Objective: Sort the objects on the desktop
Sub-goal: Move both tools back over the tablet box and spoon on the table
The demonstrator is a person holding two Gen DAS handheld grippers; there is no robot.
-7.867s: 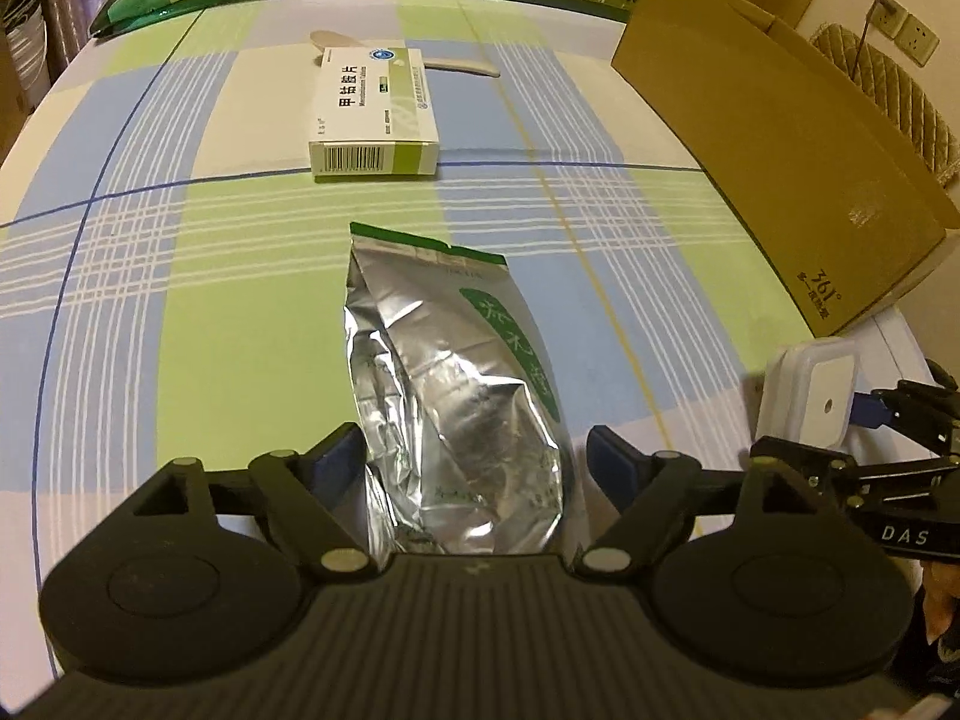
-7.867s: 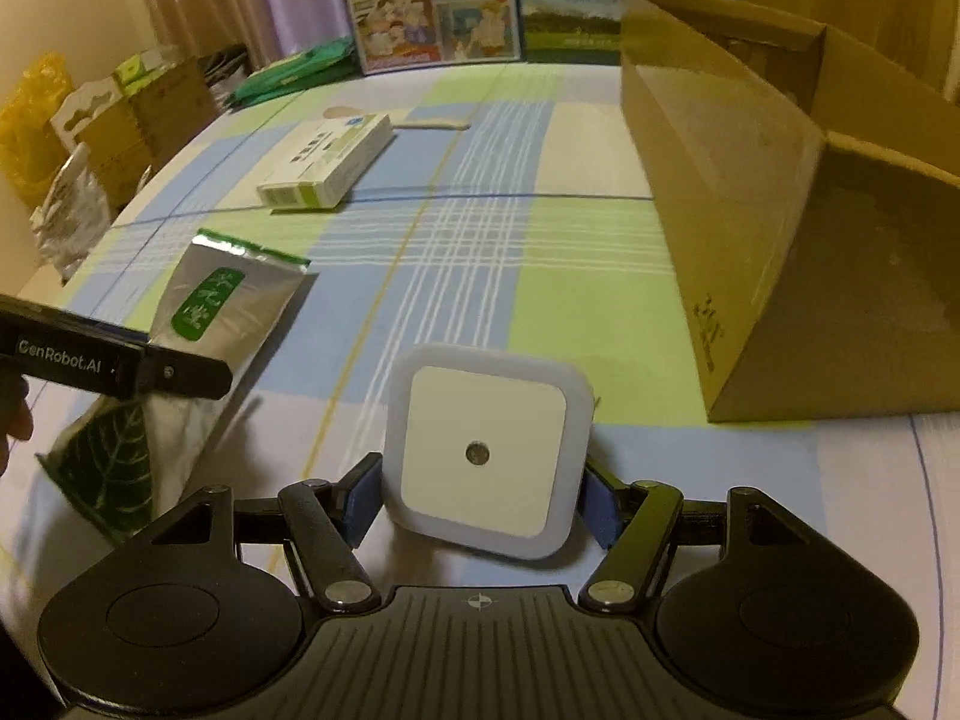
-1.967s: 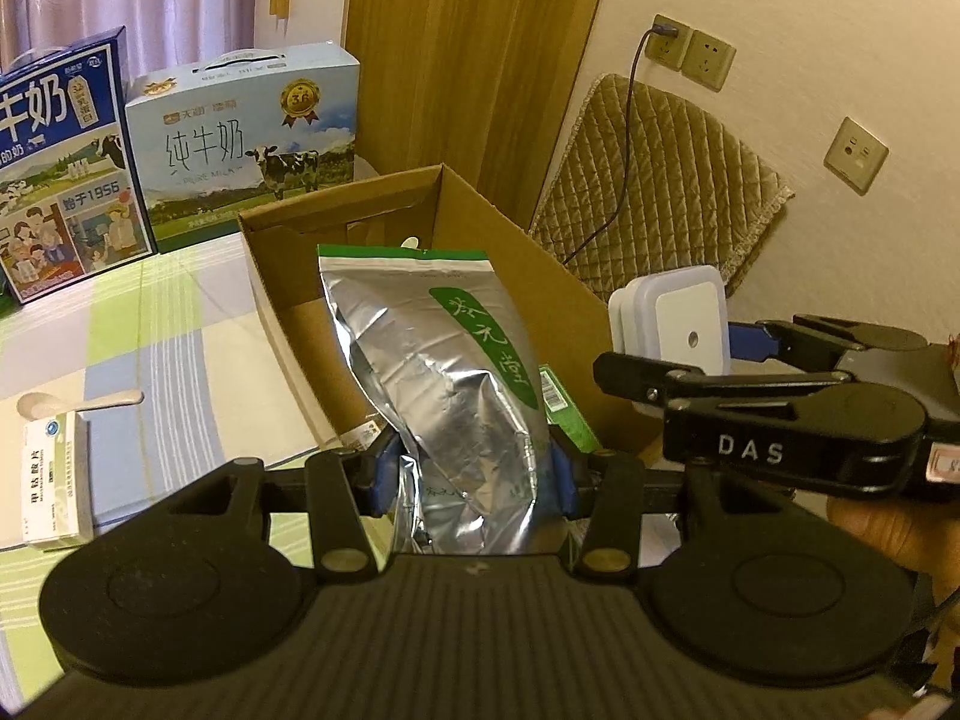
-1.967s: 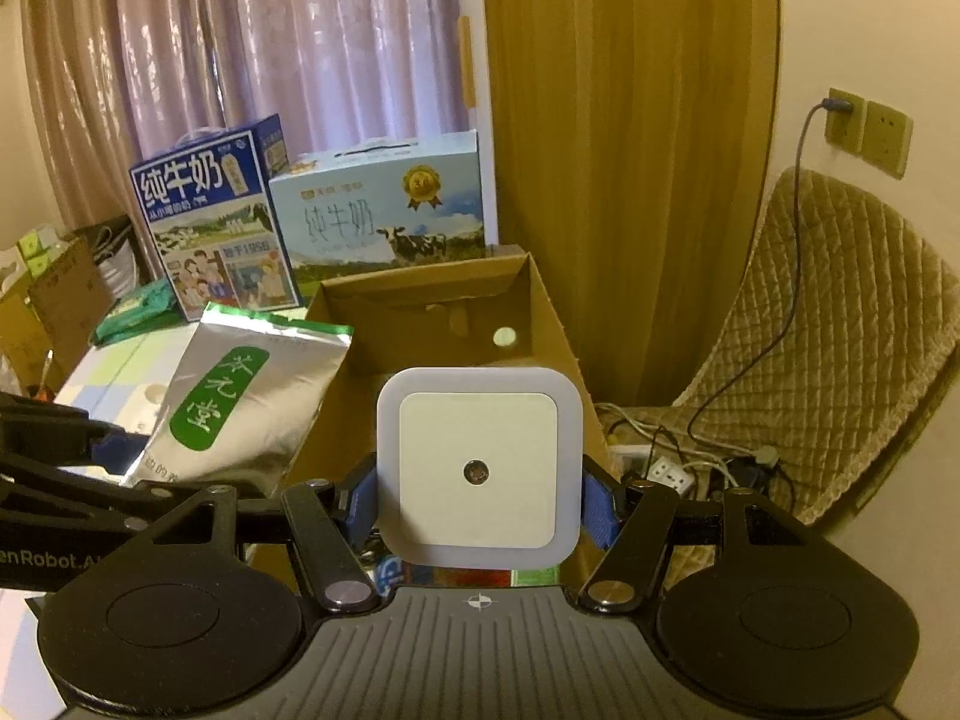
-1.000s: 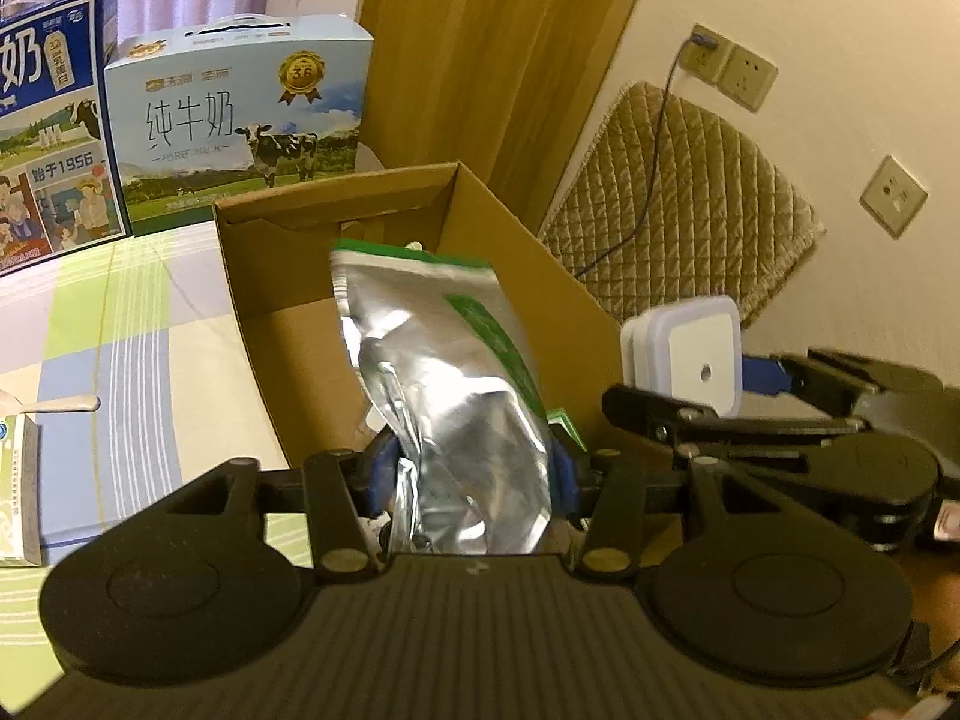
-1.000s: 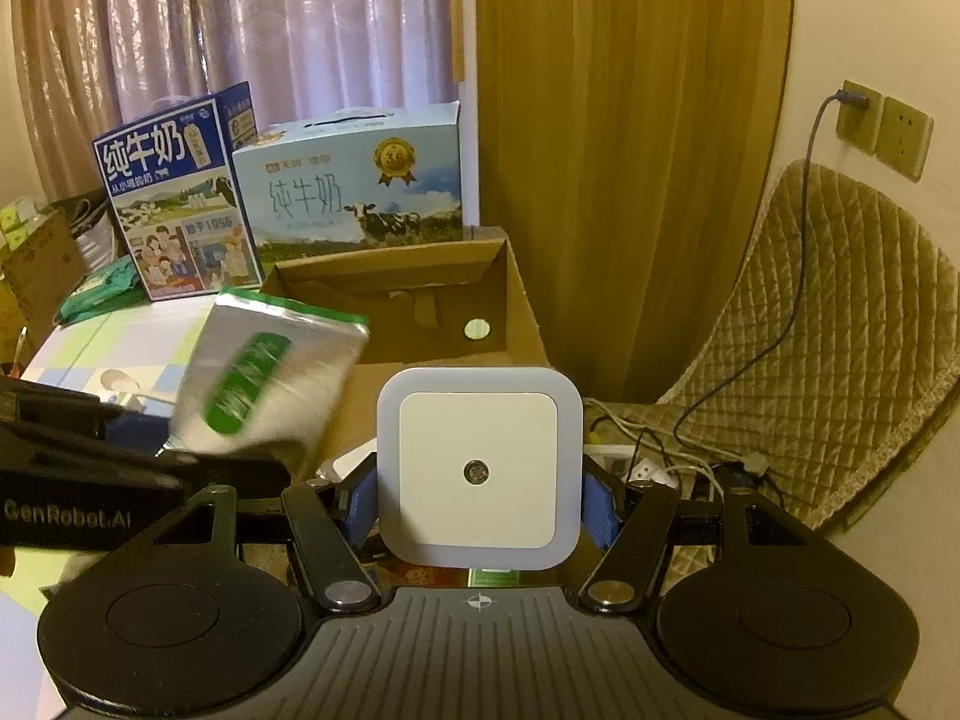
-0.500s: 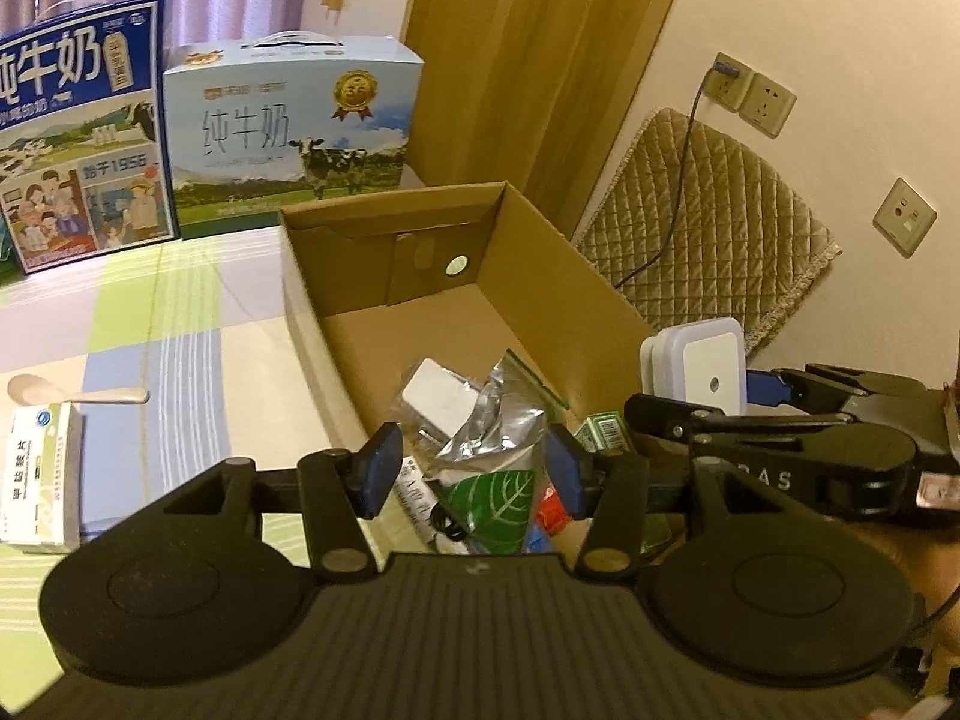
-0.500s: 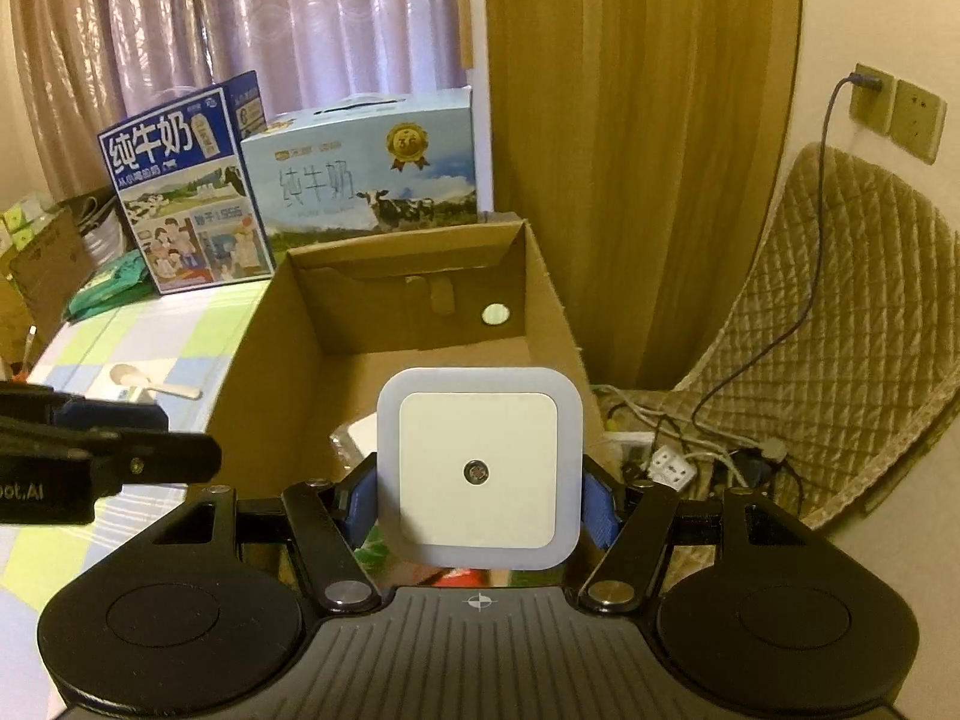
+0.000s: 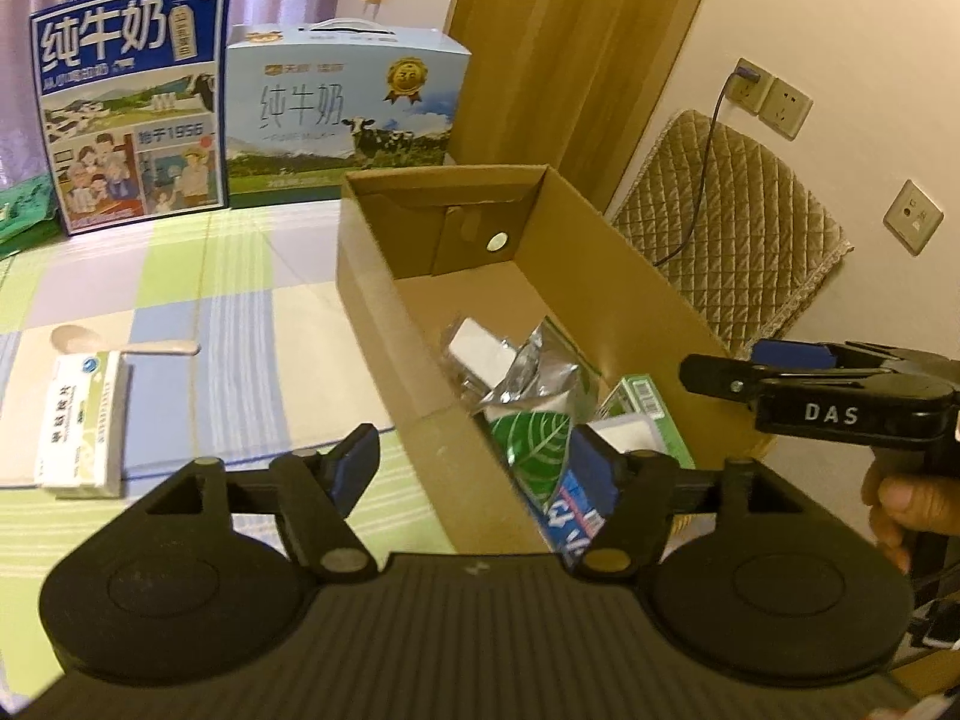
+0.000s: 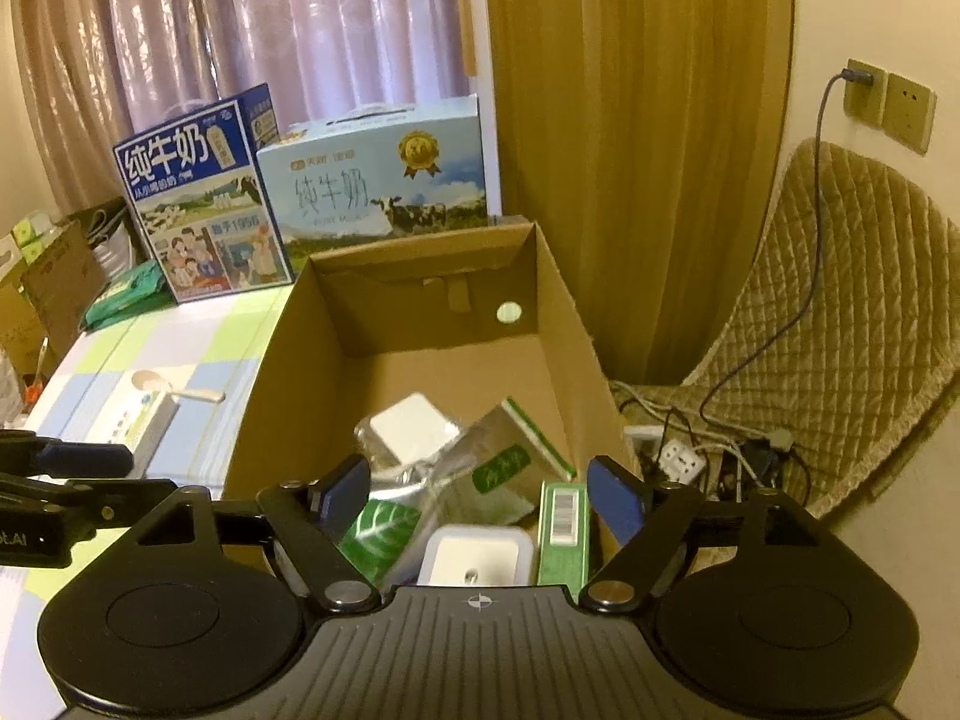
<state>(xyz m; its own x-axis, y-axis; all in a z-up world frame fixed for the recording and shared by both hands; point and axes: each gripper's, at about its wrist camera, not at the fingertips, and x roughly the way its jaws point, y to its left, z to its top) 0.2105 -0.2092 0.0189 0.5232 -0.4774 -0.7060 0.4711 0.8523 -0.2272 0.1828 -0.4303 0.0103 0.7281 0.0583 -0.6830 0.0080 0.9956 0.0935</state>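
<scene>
While both hand-held grippers (image 9: pixel 474 462) (image 10: pixel 477 495) gape empty, the cardboard box (image 10: pixel 558 324) holds foil pouch (image 10: pixel 480 474) and night light (image 10: pixel 474 552).

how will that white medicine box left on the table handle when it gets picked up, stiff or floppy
Probably stiff: the medicine box keeps sharp edges and flat faces, so open jaws should close on its sides without crumpling it much. Likely light, being thin printed card. It lies flat on the tablecloth, so it should slide, not roll or tip, if nudged. The spoon lies close behind it.
</scene>
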